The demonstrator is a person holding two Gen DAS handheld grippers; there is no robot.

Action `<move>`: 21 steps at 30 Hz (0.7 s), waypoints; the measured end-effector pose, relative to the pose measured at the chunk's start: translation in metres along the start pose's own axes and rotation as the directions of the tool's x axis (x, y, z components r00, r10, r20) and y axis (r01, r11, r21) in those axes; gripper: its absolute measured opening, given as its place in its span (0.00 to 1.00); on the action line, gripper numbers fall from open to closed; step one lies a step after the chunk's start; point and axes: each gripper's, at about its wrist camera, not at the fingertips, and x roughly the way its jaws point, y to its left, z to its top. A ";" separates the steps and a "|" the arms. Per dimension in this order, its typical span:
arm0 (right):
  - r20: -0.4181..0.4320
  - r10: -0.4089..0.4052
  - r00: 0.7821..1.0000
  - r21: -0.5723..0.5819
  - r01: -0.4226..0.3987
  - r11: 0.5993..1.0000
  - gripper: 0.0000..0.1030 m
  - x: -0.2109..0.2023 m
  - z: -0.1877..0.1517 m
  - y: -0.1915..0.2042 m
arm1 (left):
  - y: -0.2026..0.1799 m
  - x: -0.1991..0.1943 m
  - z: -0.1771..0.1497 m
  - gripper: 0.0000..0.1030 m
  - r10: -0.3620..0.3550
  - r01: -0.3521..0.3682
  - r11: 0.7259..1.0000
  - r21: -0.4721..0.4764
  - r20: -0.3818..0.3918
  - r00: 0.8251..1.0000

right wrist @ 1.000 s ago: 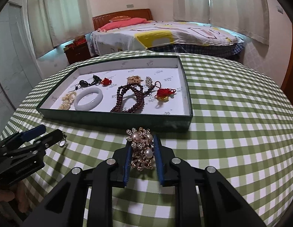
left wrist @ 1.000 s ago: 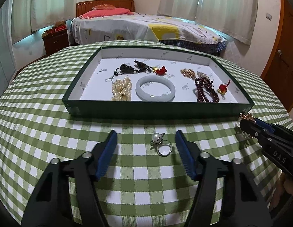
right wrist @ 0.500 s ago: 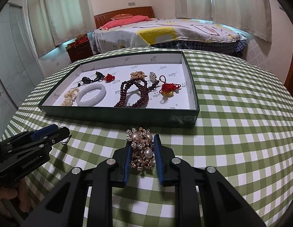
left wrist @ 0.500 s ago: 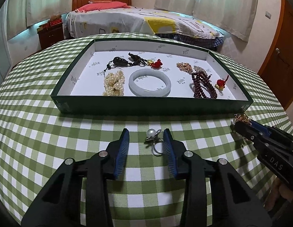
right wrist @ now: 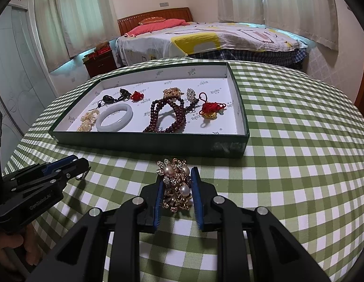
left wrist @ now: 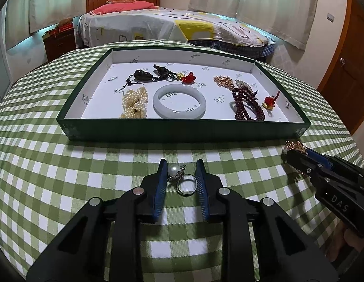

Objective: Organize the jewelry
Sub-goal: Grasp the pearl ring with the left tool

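On the green checked tablecloth, just in front of the tray, lies a pearl ring. My left gripper is closing on it: the pearl touches the left pad and the band touches the right pad. In the right wrist view, the left gripper sits low on the left with the ring at its tip. My right gripper is shut on a gold and pearl brooch resting on the cloth. The right gripper and its brooch also show at the right of the left wrist view.
A dark green tray with a white floor holds a jade bangle, a pearl bracelet, dark red beads, red knot charms and black pendants. The round table falls away on all sides. A bed stands beyond it.
The left gripper's jaws have closed from wide apart onto the pearl ring. The right gripper has stayed shut on the brooch without moving.
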 end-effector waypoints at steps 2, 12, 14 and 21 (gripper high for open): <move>-0.002 0.001 1.000 0.000 -0.001 1.000 0.22 0.001 0.000 0.000 | 0.000 -0.001 -0.001 0.23 -0.004 0.004 1.000 0.008 0.001 1.000; -0.001 0.005 1.000 0.001 -0.005 1.000 0.22 0.001 -0.001 0.001 | -0.001 -0.005 -0.002 0.17 -0.018 0.018 1.000 0.024 0.006 1.000; -0.002 0.006 1.000 0.002 -0.006 1.000 0.22 0.001 -0.002 0.001 | -0.002 -0.005 -0.002 0.17 -0.023 0.023 0.999 0.032 0.003 1.000; 0.000 0.006 1.000 0.003 -0.006 1.000 0.22 0.001 -0.002 0.001 | -0.005 -0.008 -0.002 0.17 -0.030 0.029 0.999 0.042 0.012 0.999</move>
